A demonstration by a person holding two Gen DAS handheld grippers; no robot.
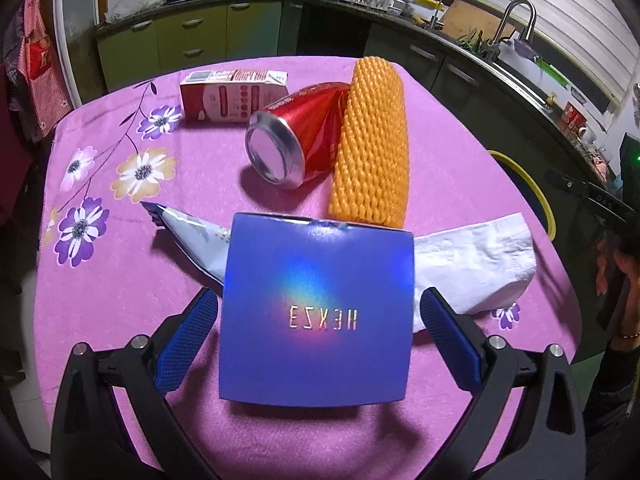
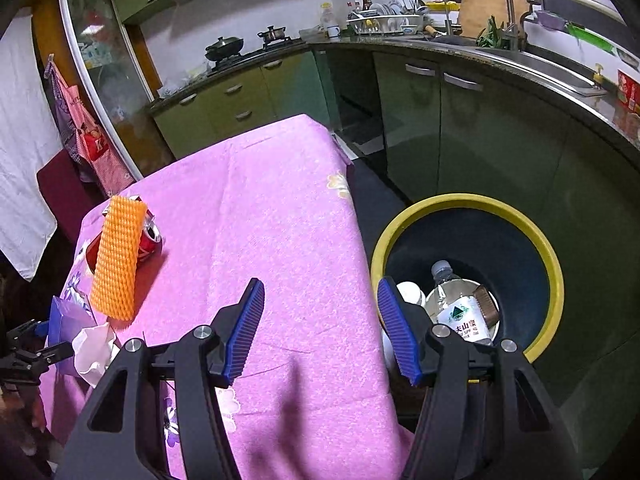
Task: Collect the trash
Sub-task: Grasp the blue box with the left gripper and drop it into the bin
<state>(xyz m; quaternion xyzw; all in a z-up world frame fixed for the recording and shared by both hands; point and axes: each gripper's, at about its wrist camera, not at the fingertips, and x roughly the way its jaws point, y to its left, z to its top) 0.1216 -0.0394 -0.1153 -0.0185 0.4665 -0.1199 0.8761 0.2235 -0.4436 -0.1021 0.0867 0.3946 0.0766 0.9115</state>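
A blue box (image 1: 318, 312) lies on the pink tablecloth (image 1: 120, 300) between the spread fingers of my open left gripper (image 1: 318, 320), which do not touch it. Behind it lie a red can (image 1: 296, 136), an orange foam net (image 1: 372, 140), a red-and-white carton (image 1: 232, 94), a white tissue (image 1: 480, 264) and a foil wrapper (image 1: 192, 236). My right gripper (image 2: 320, 328) is open and empty above the table's right edge, beside the yellow-rimmed bin (image 2: 540, 240). The bin holds a plastic bottle (image 2: 456, 304). The net (image 2: 118, 256) and can (image 2: 150, 240) also show in the right wrist view.
Green kitchen cabinets (image 2: 460, 128) and a sink counter (image 2: 552, 68) run behind and to the right of the table. A stove with pots (image 2: 240, 50) stands at the back. The bin sits on the floor close against the table's right side.
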